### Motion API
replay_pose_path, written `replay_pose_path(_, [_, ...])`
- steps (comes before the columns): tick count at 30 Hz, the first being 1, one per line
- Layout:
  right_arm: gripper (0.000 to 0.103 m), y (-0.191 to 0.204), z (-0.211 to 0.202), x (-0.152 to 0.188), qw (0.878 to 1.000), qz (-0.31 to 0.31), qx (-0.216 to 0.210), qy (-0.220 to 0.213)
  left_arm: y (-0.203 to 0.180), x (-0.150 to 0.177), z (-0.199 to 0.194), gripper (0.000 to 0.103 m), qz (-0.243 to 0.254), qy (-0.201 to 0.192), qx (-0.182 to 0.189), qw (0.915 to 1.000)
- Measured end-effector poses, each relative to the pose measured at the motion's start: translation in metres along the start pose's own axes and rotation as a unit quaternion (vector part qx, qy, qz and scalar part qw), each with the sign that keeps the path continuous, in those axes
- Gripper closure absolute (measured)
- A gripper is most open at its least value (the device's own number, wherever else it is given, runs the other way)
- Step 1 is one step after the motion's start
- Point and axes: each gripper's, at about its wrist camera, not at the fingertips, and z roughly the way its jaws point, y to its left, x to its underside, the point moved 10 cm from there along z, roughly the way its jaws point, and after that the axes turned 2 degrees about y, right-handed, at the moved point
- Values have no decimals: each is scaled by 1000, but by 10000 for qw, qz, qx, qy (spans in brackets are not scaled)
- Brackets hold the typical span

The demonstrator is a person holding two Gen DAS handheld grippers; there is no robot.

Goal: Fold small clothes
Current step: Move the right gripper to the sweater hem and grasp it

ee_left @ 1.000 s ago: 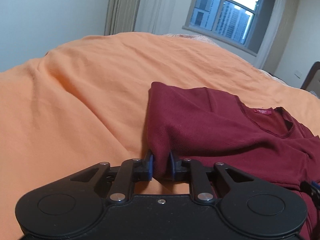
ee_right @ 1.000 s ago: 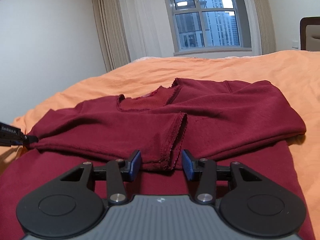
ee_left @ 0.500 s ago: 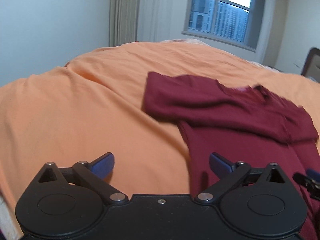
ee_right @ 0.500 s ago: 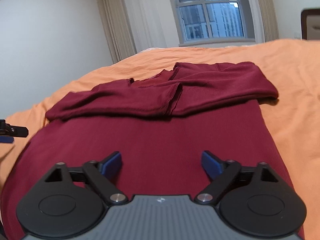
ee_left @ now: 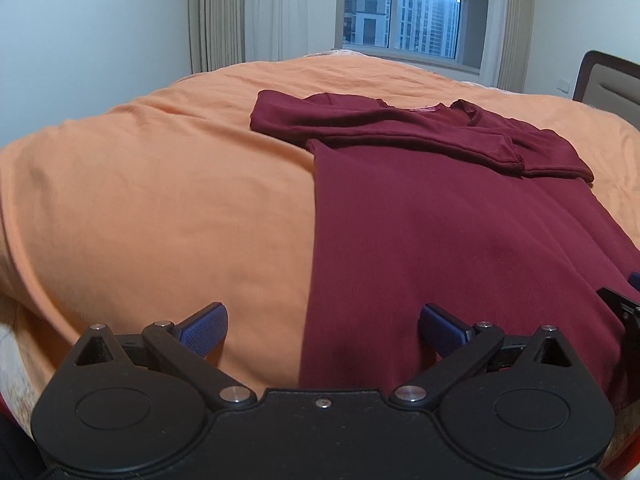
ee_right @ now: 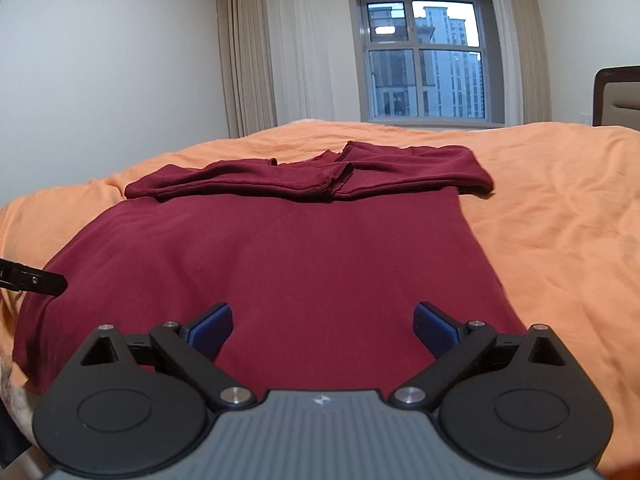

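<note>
A dark red long-sleeved top [ee_left: 440, 232] [ee_right: 288, 248] lies flat on the orange bedspread [ee_left: 160, 184] [ee_right: 560, 208], hem nearest me. Both sleeves [ee_right: 304, 178] are folded across its chest, cuffs meeting near the neckline. My left gripper [ee_left: 322, 326] is open above the top's left hem edge, holding nothing. My right gripper [ee_right: 323, 326] is open over the hem, right of centre, also holding nothing. The right gripper's tip [ee_left: 624, 312] shows at the right edge of the left wrist view; the left gripper's tip [ee_right: 32, 278] shows at the left of the right wrist view.
The bed fills both views; its near edge drops off at the lower left [ee_left: 16, 320]. A window [ee_right: 424, 56] with curtains [ee_right: 248, 52] is on the far wall. A brown headboard [ee_left: 608, 80] stands at the right.
The left gripper let go of the folded sleeve and opened. The right gripper opened wider. Both pulled back from the sleeves toward the hem.
</note>
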Motion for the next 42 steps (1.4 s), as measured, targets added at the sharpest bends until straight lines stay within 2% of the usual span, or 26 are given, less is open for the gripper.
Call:
replay_pose_path(5, [3,-1,-26,16,9995,-132,135,-244,5,20,-7,1,-216,-40,60,9997])
replay_pose_path(11, [1,-3,-52,30,9988,-151,371,-271,16,43,-14,1,-878,184,160,9958])
replay_pose_path(14, [0,-4,-67,37,9983,-263,487,-198,15,47,-25,1,-783,156,81,9968])
replay_pose_path(18, [0,-9,-91,48,9973,-235,577,-399,8,48,-46,1,-460,-131,-3,9989])
replay_pose_path(21, [0,-15,-103,52,9929,-345,996,-553,2,51,-58,1,-375,-294,-46,9989])
replay_pose_path(23, [0,-14,-102,52,9916,-454,1099,-510,-5,55,-61,1,-348,-321,-1,9989])
replay_pose_path(29, [0,11,-99,59,9838,-1295,1164,-430,-21,62,-64,1,-333,-269,159,9990])
replay_pose_path(33, [0,29,-90,67,9702,-2031,1292,-292,-28,61,-63,1,-198,-241,161,9994])
replay_pose_path(36, [0,33,-71,75,9523,-2569,1648,-38,-30,59,-65,1,-155,-280,170,9993])
replay_pose_path(38, [0,35,-59,78,9314,-3055,1980,-62,-31,59,-65,1,-133,-271,172,9994])
replay_pose_path(40, [0,38,-54,78,9061,-3510,2334,-365,-32,59,-66,1,-92,-280,139,9995])
replay_pose_path(42, [0,42,-54,76,8900,-3750,2510,-663,-32,60,-68,1,-58,-304,90,9995])
